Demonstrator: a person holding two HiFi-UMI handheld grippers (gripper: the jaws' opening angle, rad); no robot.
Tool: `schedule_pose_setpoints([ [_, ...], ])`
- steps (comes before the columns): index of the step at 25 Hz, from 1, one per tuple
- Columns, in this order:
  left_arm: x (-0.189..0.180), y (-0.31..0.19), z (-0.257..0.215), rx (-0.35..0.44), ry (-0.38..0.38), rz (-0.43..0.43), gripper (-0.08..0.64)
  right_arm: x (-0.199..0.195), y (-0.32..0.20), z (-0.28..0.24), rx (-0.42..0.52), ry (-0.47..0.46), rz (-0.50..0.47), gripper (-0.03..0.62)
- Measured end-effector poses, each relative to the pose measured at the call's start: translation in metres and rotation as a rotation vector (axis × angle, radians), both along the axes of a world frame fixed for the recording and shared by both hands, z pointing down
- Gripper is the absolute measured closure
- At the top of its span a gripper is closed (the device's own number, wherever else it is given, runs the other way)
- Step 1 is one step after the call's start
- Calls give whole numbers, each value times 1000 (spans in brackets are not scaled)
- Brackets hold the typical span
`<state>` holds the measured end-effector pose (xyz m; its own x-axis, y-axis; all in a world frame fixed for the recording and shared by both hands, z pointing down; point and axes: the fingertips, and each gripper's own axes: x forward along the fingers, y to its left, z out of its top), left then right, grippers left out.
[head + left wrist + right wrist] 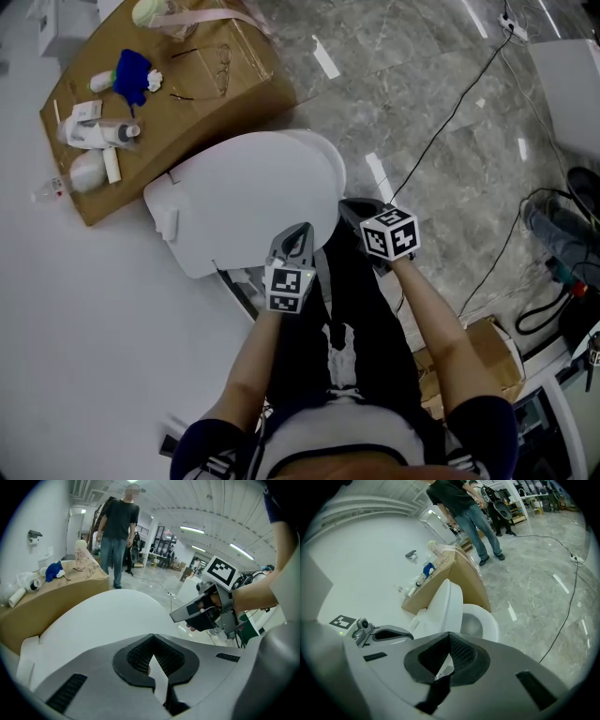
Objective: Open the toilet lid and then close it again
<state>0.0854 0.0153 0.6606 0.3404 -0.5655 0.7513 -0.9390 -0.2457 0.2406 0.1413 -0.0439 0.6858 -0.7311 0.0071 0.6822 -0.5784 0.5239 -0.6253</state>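
The white toilet lid [248,183] fills the middle of the head view. In the right gripper view the lid [443,604] stands tilted up, nearly edge-on, with the open seat and bowl [480,620] beside it. Its broad outer face [103,620] spreads just ahead of my left gripper [151,656]. In the head view my left gripper [294,242] is shut at the lid's near edge, with nothing between its fingers. My right gripper [361,217] is shut too, just right of the lid rim. I cannot tell whether either one touches the lid.
A cardboard box [216,84] with toiletries and glasses on top stands behind the toilet against the white wall. A person [117,531] stands beyond it. Black cables [450,122] run across the marble floor. A smaller cardboard box [492,352] sits at the lower right.
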Motion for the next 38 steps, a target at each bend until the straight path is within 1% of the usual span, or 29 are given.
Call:
schedule_pose_setpoints([
  [7,7,-7,23,-50,-10,18,554,6,-5,18,-41,12,-8,584],
  [16,19,-10,48,-113,4,53,554,11,-9,38,-80,25,0,584],
  [21,26,-8,62,-160,10,51,554,13,-11,49,-88,32,-7,584],
  [24,32,-5,69,-183,2,66,554,15,-12,55,-96,37,-6,586],
  [28,39,-6,77,-206,-4,84,554,18,-13,63,-102,40,-8,586],
  [38,44,-11,101,-253,-11,95,554,23,-18,91,-121,57,-31,586],
])
